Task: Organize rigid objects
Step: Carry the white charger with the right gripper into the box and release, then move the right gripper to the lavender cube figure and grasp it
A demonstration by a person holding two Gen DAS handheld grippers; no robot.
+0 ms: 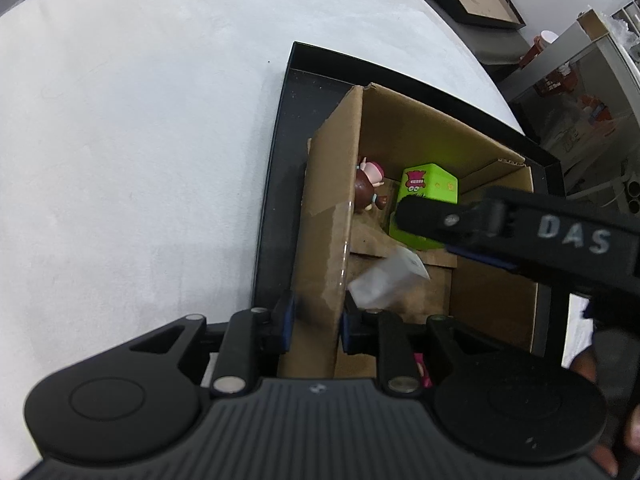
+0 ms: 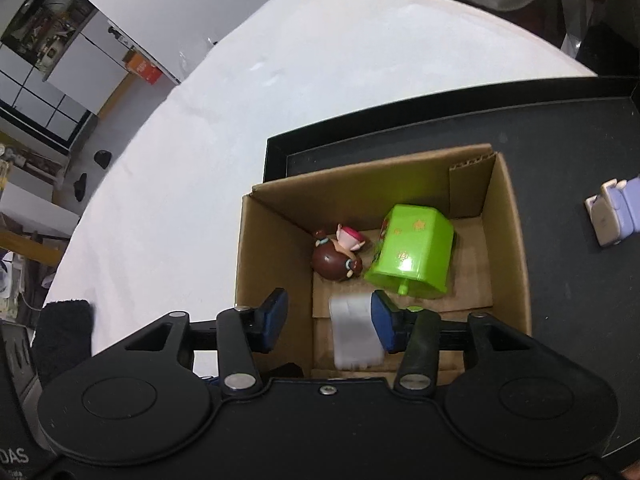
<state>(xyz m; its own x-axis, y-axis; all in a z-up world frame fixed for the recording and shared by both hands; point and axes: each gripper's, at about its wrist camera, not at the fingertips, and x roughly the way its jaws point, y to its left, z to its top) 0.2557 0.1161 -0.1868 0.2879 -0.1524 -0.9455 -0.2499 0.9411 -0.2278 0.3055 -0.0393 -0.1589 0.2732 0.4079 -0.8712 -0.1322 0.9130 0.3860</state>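
Readable writing first: "DAS" in pale letters on the black body of the right gripper (image 1: 404,214) where it reaches across the left wrist view, and the same letters, partly cut off, at the lower left corner of the right wrist view. On the green toy box (image 2: 412,258) a red cartoon face printed on one side and small gold stars on another; no legible words there.

Left gripper (image 1: 316,322) pinching the near wall of the cardboard box (image 1: 324,216) — one blue pad outside the wall, the other inside, both pressed against the cardboard.

Right gripper (image 2: 330,316) spread wide above the open cardboard box (image 2: 508,240), blue pads well apart, nothing gripped between them. Just below and between the pads a blurred white object (image 2: 354,332), its shape unclear; seen also in the left wrist view as a pale smear (image 1: 386,282) over the box floor. Contact with either pad cannot be told.

Inside the box, on its floor: the green toy box (image 1: 426,208) lying tilted, and just beside it a small brown-and-pink figurine (image 2: 338,256), close to the far left corner (image 1: 370,188).

Cardboard box seated in a shallow black tray (image 2: 560,140) on a white tabletop (image 2: 280,80) — a pale lilac and white item (image 2: 614,216) resting on the tray, well apart from the box, to its right
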